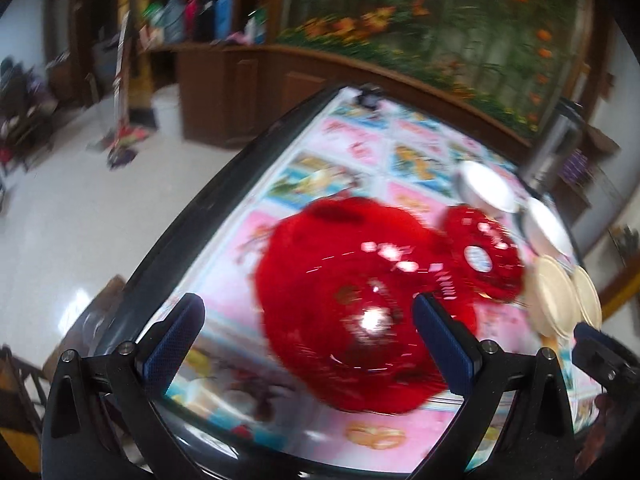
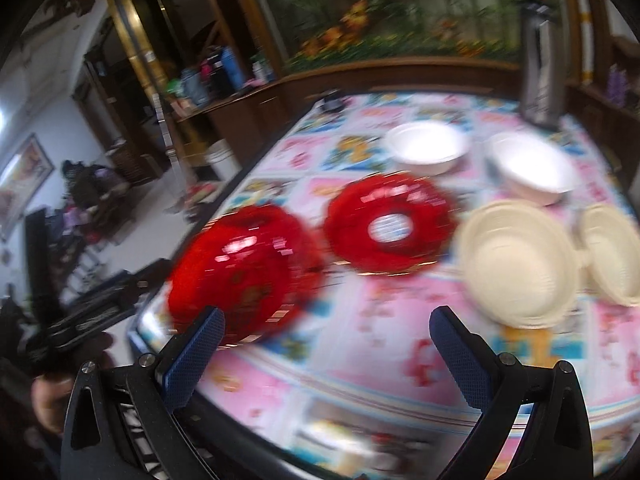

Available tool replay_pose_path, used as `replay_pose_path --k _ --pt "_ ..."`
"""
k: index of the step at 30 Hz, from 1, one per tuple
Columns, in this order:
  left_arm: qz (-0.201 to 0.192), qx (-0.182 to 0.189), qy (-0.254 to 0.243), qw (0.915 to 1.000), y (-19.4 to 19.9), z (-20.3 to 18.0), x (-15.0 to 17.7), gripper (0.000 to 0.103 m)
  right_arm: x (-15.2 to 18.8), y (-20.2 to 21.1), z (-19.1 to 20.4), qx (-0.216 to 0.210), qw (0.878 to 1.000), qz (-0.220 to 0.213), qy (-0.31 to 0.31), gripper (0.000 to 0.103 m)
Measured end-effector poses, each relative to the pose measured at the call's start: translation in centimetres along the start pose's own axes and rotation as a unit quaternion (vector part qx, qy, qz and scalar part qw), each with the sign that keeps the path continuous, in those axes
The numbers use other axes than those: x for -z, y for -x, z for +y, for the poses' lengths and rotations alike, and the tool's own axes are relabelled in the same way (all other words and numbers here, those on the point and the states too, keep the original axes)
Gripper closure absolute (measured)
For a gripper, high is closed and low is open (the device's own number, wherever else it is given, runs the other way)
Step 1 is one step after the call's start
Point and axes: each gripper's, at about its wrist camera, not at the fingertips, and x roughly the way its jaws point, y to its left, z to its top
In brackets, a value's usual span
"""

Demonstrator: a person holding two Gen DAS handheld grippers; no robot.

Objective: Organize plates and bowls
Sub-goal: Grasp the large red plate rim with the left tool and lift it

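At the table's near left corner, the glossy red plastic bowl (image 1: 352,300) sits directly ahead of the released, empty left gripper (image 1: 308,344); the right gripper (image 2: 328,352), likewise released, hangs farther right.

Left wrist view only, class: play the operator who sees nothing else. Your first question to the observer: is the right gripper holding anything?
Observer: No. The right gripper is open, with nothing between its fingers.
Operator: The cream dishes look edge-on to me. Are they stacked?
Observer: No. One cream plate lies beside the other cream plate, both facing up.
Operator: And the white ones behind?
Observer: The white bowl and the second white bowl stand apart, and both look empty.
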Motion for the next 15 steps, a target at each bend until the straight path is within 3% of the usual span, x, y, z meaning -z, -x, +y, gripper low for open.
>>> replay_pose_path --k 2,5,7,9,11,15 --pt "0.014 -0.004 0.011 0.9998 -1.0 0.8 0.0 0.000 -0.4 -1.9 0.2 -0.019 0.999 0.025 -0.019 0.002" --pt "0.037 -0.001 0.015 0.9992 -2.7 0.6 -0.1 0.000 -1.0 -4.7 -0.1 -0.064 0.993 0.065 -0.070 0.015" --pt "0.047 0.004 0.012 0.9988 -3.4 0.6 0.0 0.008 -1.0 -6.3 -0.2 -0.077 0.989 0.089 -0.092 0.026" --pt "0.061 0.004 0.014 0.9980 -4.4 0.4 0.1 0.013 -1.0 -7.7 -0.3 -0.075 0.987 0.101 -0.099 0.029" --pt "0.071 0.001 0.015 0.9973 -5.1 0.4 0.2 0.024 -1.1 -9.0 -0.4 -0.074 0.985 0.112 -0.108 0.034" --pt "0.108 -0.001 0.019 0.9940 -7.0 0.4 0.8 0.058 -1.1 -11.4 -0.6 -0.075 0.981 0.132 -0.121 0.050"
